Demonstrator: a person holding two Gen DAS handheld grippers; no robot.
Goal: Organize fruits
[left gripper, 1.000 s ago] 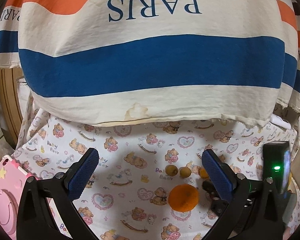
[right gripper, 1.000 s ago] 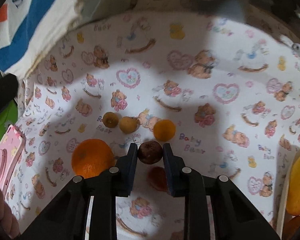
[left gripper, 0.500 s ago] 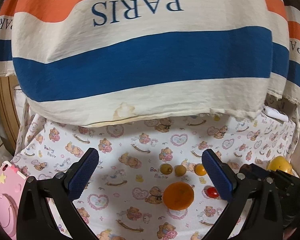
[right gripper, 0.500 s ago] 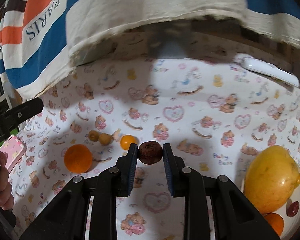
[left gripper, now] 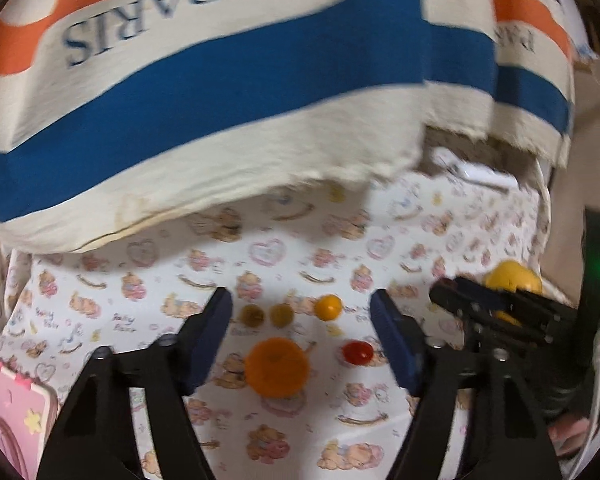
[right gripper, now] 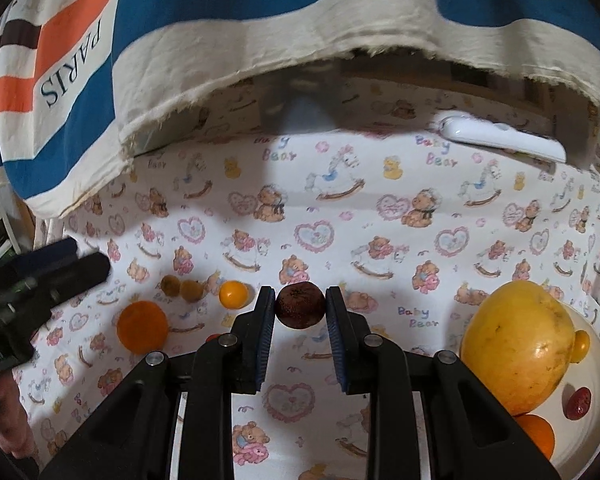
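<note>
Dark brown and wrinkled, a small round fruit (right gripper: 300, 306) sits pinched between the blue pads of the right claw (right gripper: 300, 312), held in the air above the bear-print cloth surface (right gripper: 340, 216). Only the pad tips grip it, so a jolt could let it slip out and roll.

Near the surface's right edge, a white bowl (right gripper: 598, 376) is crowded by a large yellow fruit (right gripper: 516, 344), with little open space for a drop.

The left claw (left gripper: 302, 332) is closing with nothing yet between its pads. Beyond it lie a large orange (left gripper: 277, 366), a small red fruit (left gripper: 357, 353) and a row of three small yellow-brown fruits (left gripper: 281, 315). Closing early could nudge them into rolling away.
</note>
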